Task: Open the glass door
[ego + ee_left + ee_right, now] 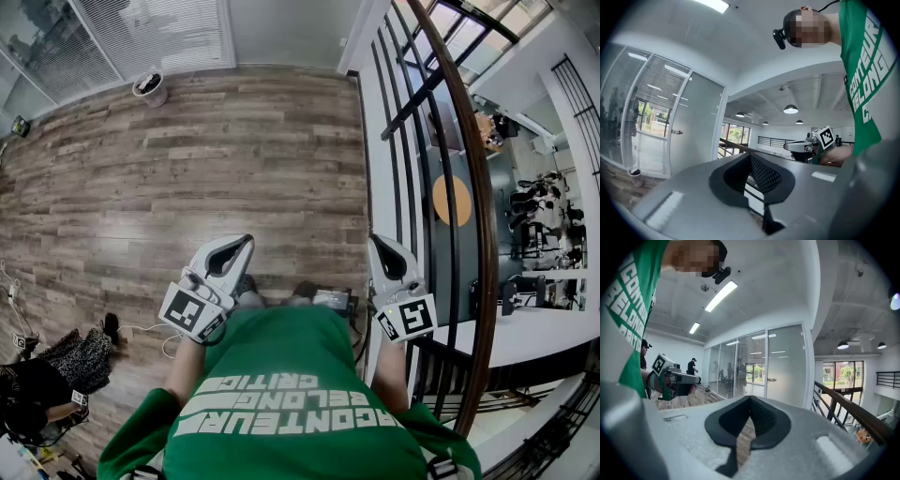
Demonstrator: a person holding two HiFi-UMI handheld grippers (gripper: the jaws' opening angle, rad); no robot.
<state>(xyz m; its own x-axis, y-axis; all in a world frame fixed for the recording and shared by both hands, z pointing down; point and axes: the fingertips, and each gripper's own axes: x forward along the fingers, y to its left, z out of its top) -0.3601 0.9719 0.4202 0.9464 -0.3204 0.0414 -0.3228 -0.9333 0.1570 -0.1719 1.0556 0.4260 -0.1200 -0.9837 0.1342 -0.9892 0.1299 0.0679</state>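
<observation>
Glass door [286, 28] stands upright at 12 o'clock, well apart across the wood floor [187, 169]. Handle [772, 379] on its left edge. Left gripper [246, 242] and right gripper [375, 240]: 2 jaw pairs closed, empty. Left looks slightly nearer the handle.

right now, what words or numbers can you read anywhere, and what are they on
"ACONTEUR": green shirt, upside down in the head view, first letter cut off
"BELONG": same shirt, the end may be hidden
"CRITIC": same shirt, last letters unsure
Left cube and right cube: square markers only, no words
Glass door: no sign or label to read
</observation>
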